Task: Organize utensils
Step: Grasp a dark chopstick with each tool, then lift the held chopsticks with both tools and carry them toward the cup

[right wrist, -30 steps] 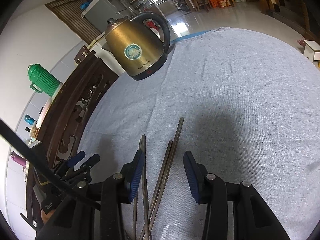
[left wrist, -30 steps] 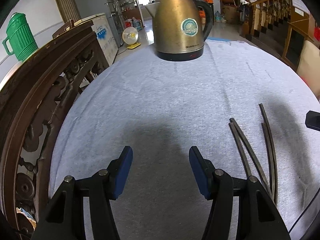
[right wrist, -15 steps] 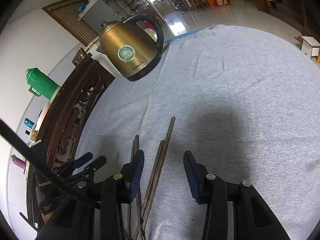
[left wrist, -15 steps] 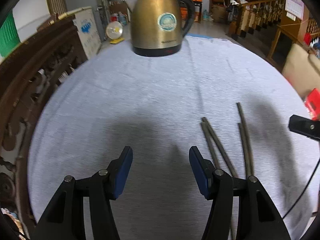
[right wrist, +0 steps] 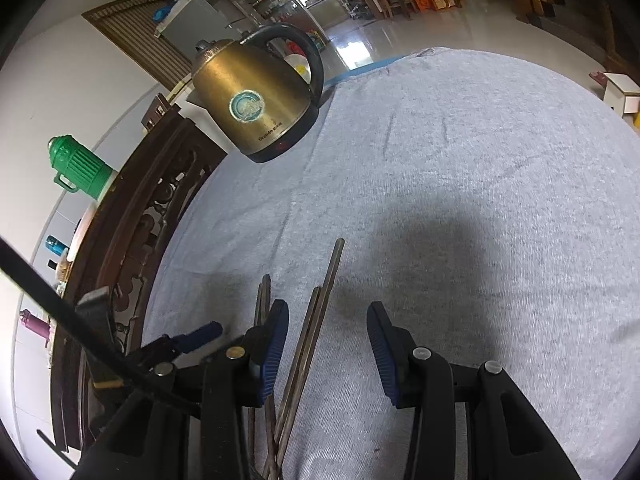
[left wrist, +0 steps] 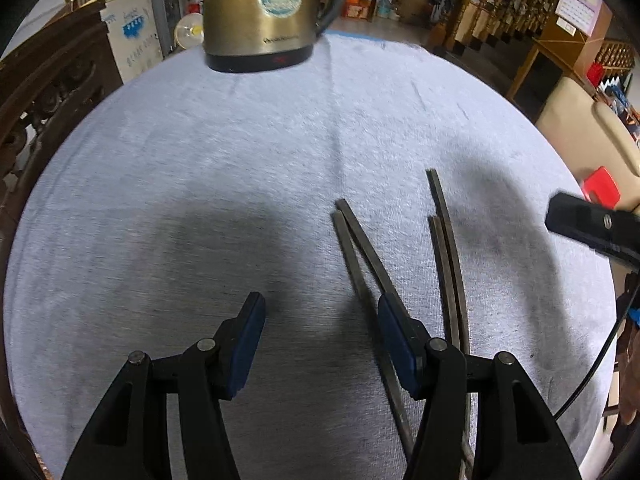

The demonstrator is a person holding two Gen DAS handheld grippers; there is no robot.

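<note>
Two pairs of dark chopsticks lie on the grey tablecloth (left wrist: 200, 184). In the left wrist view the left pair (left wrist: 358, 248) runs under the right finger of my left gripper (left wrist: 320, 312), which is open and holds nothing. The right pair (left wrist: 448, 248) lies just beyond it. My right gripper (right wrist: 328, 316) is open above the cloth. One pair (right wrist: 320, 320) lies between its jaws, closer to the left finger and untouched. The other pair (right wrist: 264, 292) pokes out left of that finger. The left gripper's blue fingers (right wrist: 200, 334) show at lower left.
A brass electric kettle (left wrist: 260, 12) (right wrist: 256, 100) stands at the far edge of the round table. A carved dark wooden rail (left wrist: 48, 92) (right wrist: 136, 240) curves along the left side. A green jug (right wrist: 78, 168) stands behind it. A beige chair (left wrist: 580, 120) is on the right.
The left gripper has tipped downward and shifted right toward the chopsticks, so its right finger now covers the left pair. The right gripper has barely moved. Both keep the same opening.
</note>
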